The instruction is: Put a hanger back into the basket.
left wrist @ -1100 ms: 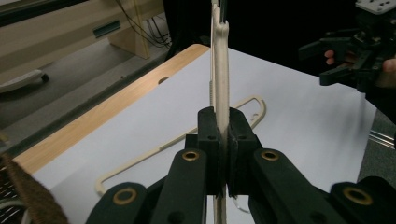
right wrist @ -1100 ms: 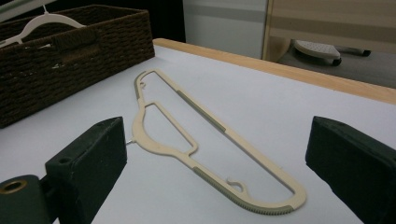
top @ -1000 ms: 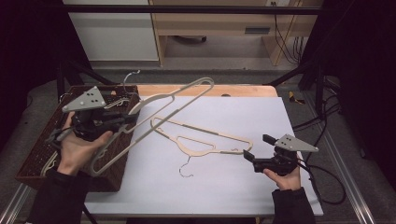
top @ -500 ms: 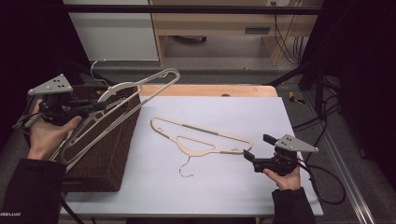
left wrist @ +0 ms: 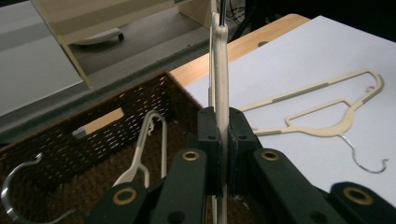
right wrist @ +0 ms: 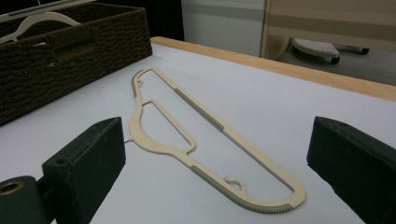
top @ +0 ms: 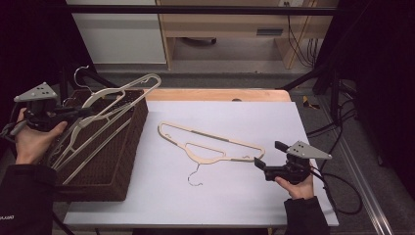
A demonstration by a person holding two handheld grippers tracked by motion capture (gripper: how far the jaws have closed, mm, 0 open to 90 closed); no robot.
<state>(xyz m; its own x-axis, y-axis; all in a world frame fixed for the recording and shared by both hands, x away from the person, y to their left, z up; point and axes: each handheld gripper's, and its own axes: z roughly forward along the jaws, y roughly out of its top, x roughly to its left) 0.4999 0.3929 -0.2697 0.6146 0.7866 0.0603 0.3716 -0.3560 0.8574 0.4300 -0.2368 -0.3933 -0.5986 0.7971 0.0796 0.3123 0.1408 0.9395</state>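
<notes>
- Hanger (top: 115,105), cream-coloured, is clamped edge-on between the closed jaws of the left gripper (top: 73,113); it runs from the jaws out over the basket, one end pointing away from the hand, the rest slanting down into the basket.
- Basket (top: 128,147), dark brown wicker, sits directly under and ahead of the left gripper (left wrist: 223,140); inside it lie another pale hanger (left wrist: 144,144) and a metal hook (left wrist: 18,186).
- Second hanger (top: 210,144) lies flat on the white table (top: 235,191), just in front of the right gripper (top: 259,164), its wire hook turned toward the person.
- Right gripper (right wrist: 215,158) has its jaws spread wide, holding nothing, with the second hanger (right wrist: 187,140) lying on the table between and beyond them.
</notes>
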